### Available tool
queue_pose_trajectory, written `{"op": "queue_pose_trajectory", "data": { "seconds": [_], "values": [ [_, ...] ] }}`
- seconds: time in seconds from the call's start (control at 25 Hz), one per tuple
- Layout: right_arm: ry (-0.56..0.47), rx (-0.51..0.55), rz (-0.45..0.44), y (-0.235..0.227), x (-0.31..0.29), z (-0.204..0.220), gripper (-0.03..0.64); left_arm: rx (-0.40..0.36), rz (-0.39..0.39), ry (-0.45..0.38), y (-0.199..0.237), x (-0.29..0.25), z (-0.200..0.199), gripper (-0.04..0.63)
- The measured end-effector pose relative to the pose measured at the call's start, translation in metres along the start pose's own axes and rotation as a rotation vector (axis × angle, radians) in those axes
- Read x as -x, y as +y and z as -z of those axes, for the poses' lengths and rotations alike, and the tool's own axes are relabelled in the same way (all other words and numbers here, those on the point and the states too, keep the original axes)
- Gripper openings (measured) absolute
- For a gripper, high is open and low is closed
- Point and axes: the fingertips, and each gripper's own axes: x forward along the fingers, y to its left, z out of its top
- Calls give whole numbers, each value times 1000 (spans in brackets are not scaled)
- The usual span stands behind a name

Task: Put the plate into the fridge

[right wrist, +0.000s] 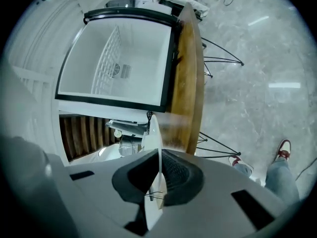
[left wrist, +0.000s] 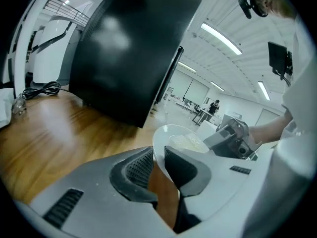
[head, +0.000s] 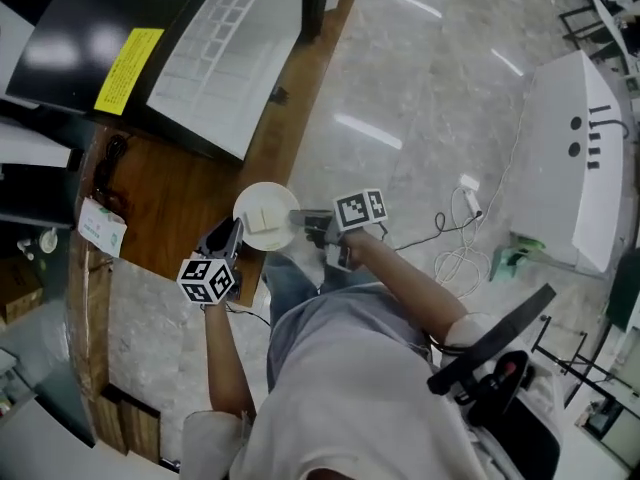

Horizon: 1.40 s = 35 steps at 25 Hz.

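Observation:
A white plate [head: 262, 208] with a pale piece of food on it hangs over the front edge of the wooden table [head: 180, 198]. My left gripper [head: 232, 230] is shut on its left rim and my right gripper [head: 305, 223] on its right rim. In the left gripper view the plate [left wrist: 181, 138] sits between the pads of the left gripper [left wrist: 157, 160], with the right gripper [left wrist: 233, 140] across from it. The right gripper view shows the plate [right wrist: 152, 133] edge-on, pinched by the right gripper [right wrist: 159, 170]. Beyond stands the open fridge [right wrist: 124, 63], its white inside holding a wire shelf.
The fridge [head: 230, 58] stands on the table's far part, its black door [head: 90, 38] swung to the left. A small white pack [head: 103, 226] and a black cable [head: 108, 163] lie at the table's left. Cables [head: 460, 238] and a white machine [head: 580, 158] are on the floor at right.

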Motion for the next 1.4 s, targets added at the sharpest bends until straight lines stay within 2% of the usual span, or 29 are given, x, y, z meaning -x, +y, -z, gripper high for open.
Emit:
{"op": "queue_pose_trajectory", "data": {
  "seconds": [0.16, 0.4, 0.52, 0.64, 0.88, 1.16, 1.24, 1.28, 1.4],
  "values": [
    [-18, -6, -3, -18, 55, -24, 25, -34, 18, 8, -46, -42, -8, 80],
    [-65, -11, -38, -19, 131, -56, 25, -104, 46, -34, -115, -83, -38, 80],
    [-71, 11, -49, -9, 154, -71, 25, -79, 49, -64, -134, -93, -57, 80],
    [-62, 33, -48, -5, 167, -90, 25, -14, 58, -91, -140, -108, -73, 79],
    [-24, 55, -64, -9, 173, -152, 25, -46, 28, -204, -139, -146, -110, 80],
    [79, 134, -142, 30, 160, -224, 25, -36, -64, -391, -123, -163, -171, 80],
    [113, 136, -134, 44, 163, -261, 25, -56, -96, -433, -124, -173, -209, 80],
    [132, 143, -139, 55, 164, -294, 25, -66, -108, -459, -123, -184, -239, 80],
    [188, 187, -196, 95, 149, -422, 25, -81, -145, -542, -96, -238, -348, 80]
  ]
}}
